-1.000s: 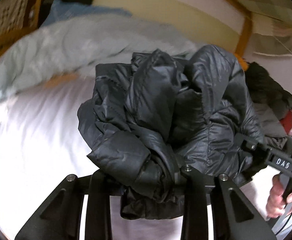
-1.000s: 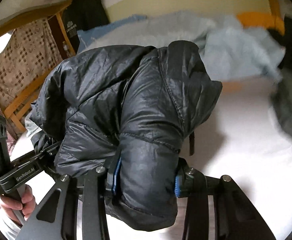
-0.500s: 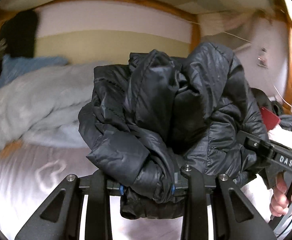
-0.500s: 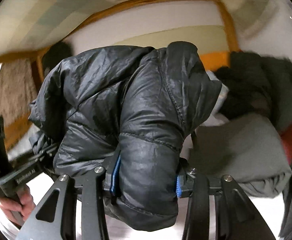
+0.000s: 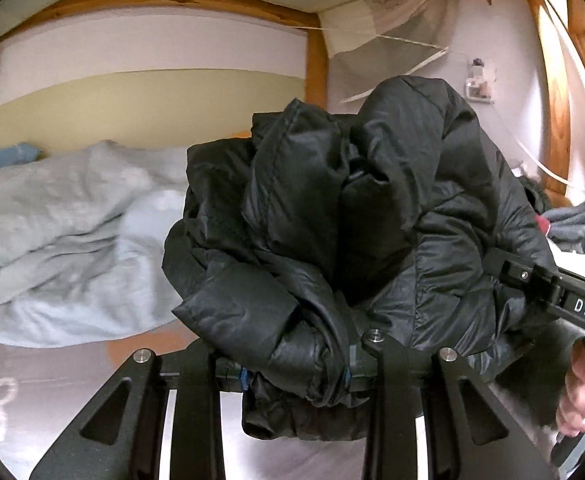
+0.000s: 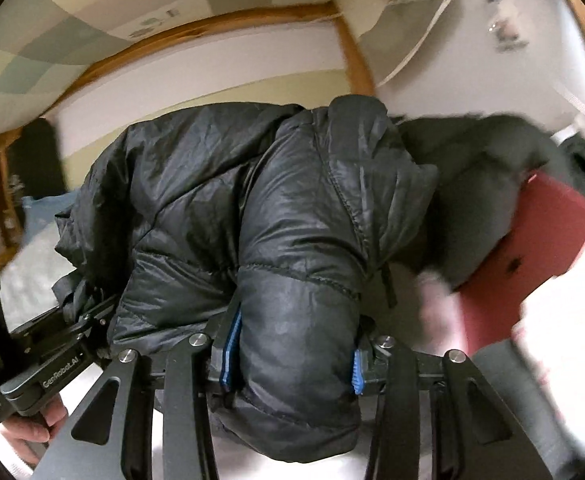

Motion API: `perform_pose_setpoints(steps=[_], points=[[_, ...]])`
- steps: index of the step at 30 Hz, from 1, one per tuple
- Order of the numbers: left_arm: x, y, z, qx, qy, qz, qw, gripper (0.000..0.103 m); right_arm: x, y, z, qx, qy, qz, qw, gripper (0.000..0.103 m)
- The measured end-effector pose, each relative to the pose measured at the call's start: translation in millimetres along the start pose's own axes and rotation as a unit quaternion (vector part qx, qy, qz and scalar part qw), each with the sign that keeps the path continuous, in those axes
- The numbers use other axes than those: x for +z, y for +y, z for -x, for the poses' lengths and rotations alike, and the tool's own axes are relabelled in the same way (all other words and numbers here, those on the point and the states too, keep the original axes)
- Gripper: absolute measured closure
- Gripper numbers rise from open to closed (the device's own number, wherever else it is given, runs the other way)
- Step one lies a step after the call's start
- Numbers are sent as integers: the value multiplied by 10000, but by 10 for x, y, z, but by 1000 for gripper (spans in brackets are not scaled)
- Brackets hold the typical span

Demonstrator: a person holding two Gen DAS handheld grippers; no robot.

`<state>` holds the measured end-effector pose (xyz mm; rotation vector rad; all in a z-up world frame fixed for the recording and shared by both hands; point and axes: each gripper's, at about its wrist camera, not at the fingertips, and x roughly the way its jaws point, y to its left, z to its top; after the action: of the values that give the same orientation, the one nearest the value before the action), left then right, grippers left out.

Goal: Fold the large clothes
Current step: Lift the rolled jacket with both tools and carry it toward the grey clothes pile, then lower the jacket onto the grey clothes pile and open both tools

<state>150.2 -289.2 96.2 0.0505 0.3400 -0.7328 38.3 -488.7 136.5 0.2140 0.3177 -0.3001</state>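
A black puffer jacket [image 5: 332, 220] is bunched in a folded bundle and held up above the bed by both grippers. My left gripper [image 5: 296, 376] is shut on a thick fold at the bundle's lower edge. My right gripper [image 6: 292, 356] is shut on another padded fold of the jacket [image 6: 292, 240], its blue pads pressed on either side. The right gripper's body [image 5: 552, 296] shows at the right of the left wrist view, and the left gripper's body [image 6: 48, 364] at the lower left of the right wrist view.
A light blue blanket [image 5: 64, 232] lies heaped on the white bed [image 5: 72, 380] at the left. A dark garment [image 6: 492, 168] and a red laptop-like slab [image 6: 532, 240] lie at the right. Grey clothes [image 5: 576, 224] lie at far right. A wooden bed frame [image 5: 316, 56] stands behind.
Both grippers have lifted the jacket bundle and swung it to the right, from over the white sheet towards the pile of clothes. The grip on the jacket has not changed.
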Motion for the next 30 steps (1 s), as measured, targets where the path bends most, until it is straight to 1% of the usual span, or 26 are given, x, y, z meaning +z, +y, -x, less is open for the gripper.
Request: perform_pose_setpoints(steps=[2, 4, 7, 8, 9, 13, 17, 18, 19, 20, 21, 22, 23, 24, 26, 30], points=[[39, -85, -198, -164, -14, 75, 9998, 73, 22, -188, -3, -221, -148, 17, 9996, 59], [38, -140, -362, -205, 32, 80, 9998, 72, 32, -266, -68, -328, -173, -37, 9993, 59], [-44, -216, -604, 0, 235, 56, 9997, 72, -69, -355, -327, -432, 128, -143, 9989, 58], [-88, -210, -673, 51, 312, 64, 9995, 72, -125, -385, -429, -446, 241, -195, 9985, 57], [-109, -223, -745, 87, 371, 60, 9993, 71, -183, -419, -459, -448, 263, -199, 9985, 55], [-182, -185, -817, 122, 491, 107, 9987, 69, -209, -371, -490, -497, 227, 25, 9985, 52], [-127, -256, -786, 132, 508, 1, 9986, 67, -203, -436, -471, -480, 253, -123, 9984, 50], [-115, -257, -759, 155, 496, 42, 9986, 62, -227, -447, -464, -458, 262, -165, 9985, 49], [-97, -245, -723, 231, 454, 98, 9987, 55, -227, -480, -465, -438, 266, -206, 9985, 47], [-92, -234, -683, 357, 370, 139, 9986, 49, -199, -577, -492, -424, 267, -265, 9984, 41], [-87, -221, -622, 548, 217, 163, 9981, 36, -180, -582, -486, -438, 258, -316, 9982, 31], [-81, -204, -540, 778, 4, 155, 9968, 19, -147, -587, -471, -498, 201, -366, 9979, 23], [-74, -183, -435, 962, -269, 117, 9949, 12, -169, -606, -421, -610, 108, -387, 9973, 8], [-54, -161, -321, 1046, -493, 92, 9932, 2, -164, -611, -377, -741, -12, -408, 9964, 0], [-35, -92, -109, 1022, -792, 86, 9916, 0, -159, -618, -287, -863, -226, -471, 9949, 0], [-5, -13, 218, 985, -1008, -47, 9900, 0, -152, -598, -87, -807, -478, -661, 9934, 0]])
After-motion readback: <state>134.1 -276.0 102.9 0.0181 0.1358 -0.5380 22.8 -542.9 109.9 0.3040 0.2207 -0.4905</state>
